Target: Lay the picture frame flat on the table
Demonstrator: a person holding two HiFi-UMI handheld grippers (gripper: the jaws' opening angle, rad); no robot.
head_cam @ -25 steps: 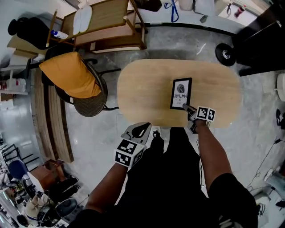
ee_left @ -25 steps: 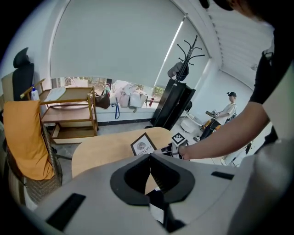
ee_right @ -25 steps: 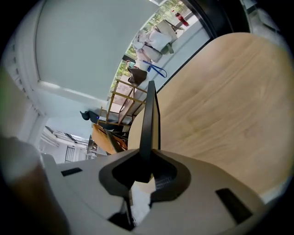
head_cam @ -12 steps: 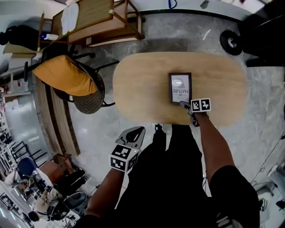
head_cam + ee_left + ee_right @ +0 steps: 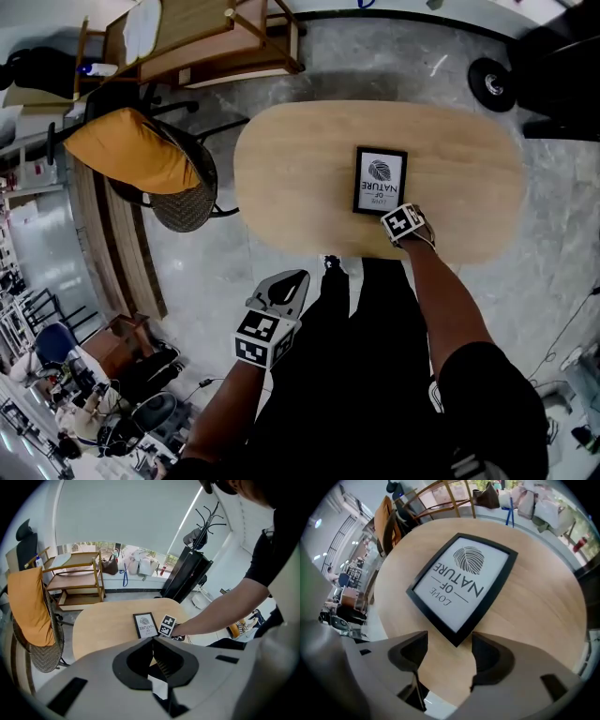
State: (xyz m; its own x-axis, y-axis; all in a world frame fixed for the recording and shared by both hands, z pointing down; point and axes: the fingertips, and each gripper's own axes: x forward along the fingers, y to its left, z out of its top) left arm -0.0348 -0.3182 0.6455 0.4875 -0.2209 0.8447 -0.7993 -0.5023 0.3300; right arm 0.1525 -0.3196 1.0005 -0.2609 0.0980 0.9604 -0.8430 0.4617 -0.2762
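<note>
The black picture frame (image 5: 380,180) with a white "LOVE OF NATURE" print lies flat, face up, on the oval wooden table (image 5: 291,169). My right gripper (image 5: 391,216) sits at the frame's near right corner. In the right gripper view the frame (image 5: 464,581) ends just ahead of the jaws. The right gripper (image 5: 449,651) is opening, with only bare table (image 5: 534,602) between its jaws. My left gripper (image 5: 284,284) hangs off the table's near side over the floor, shut and empty. The left gripper view shows the frame (image 5: 145,625) far ahead on the table (image 5: 98,625).
A chair with an orange cushion (image 5: 136,152) stands at the table's left end. Behind it is a wooden cart (image 5: 202,37). A black wheel (image 5: 492,84) is at the far right. A coat stand (image 5: 206,520) rises behind the table. The person's legs (image 5: 366,337) are at the near edge.
The right jaws have gone from shut at the frame's near corner to wide apart and have let it go. The frame rests flat. The left gripper has stayed low.
</note>
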